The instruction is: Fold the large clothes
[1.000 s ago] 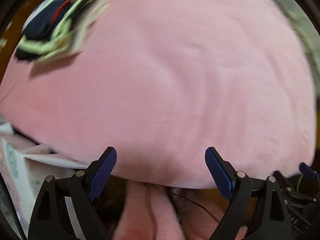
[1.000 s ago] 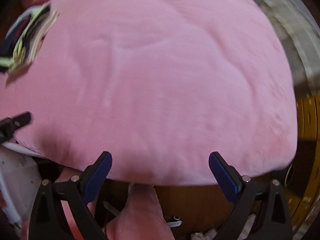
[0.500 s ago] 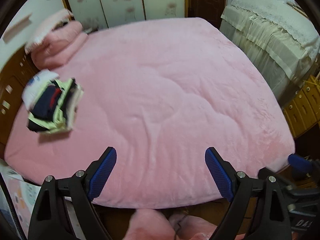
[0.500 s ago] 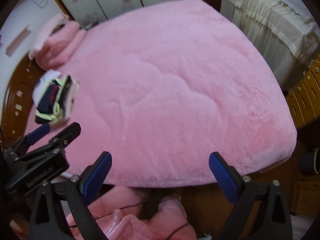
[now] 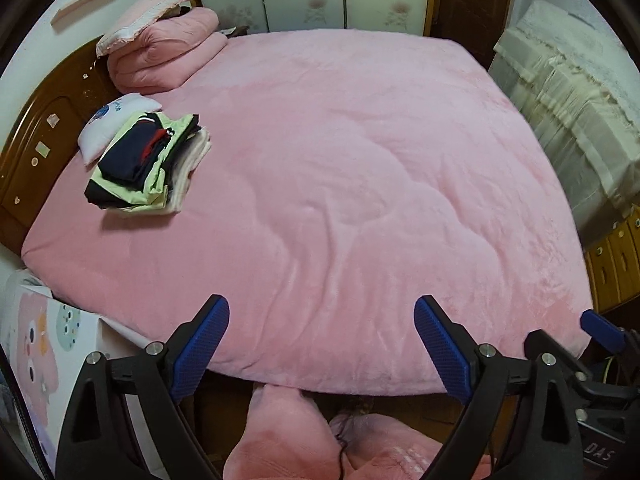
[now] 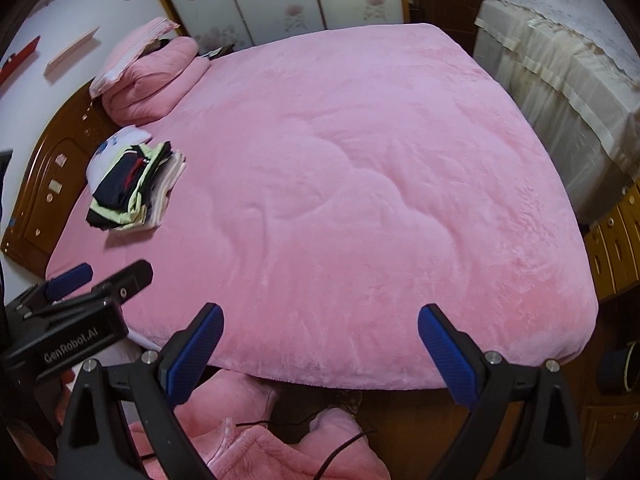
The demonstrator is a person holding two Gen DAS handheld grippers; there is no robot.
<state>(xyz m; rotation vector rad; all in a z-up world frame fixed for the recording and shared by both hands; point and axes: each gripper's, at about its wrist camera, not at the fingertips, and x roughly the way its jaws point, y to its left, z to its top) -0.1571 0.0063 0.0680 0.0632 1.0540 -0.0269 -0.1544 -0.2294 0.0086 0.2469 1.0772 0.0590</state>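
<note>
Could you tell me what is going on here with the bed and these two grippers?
A person holds a gripper in each hand above the near edge of a bed covered in a pink blanket. The left gripper and the right gripper are both open and hold nothing. A stack of folded clothes sits near the headboard, next to rolled pink bedding. No large garment is spread out for folding yet; some pink fabric lies below the bed's edge.

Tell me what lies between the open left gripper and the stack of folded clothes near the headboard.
Only bare pink blanket lies between the left gripper and the stack of folded clothes; the left wrist view shows it.
</note>
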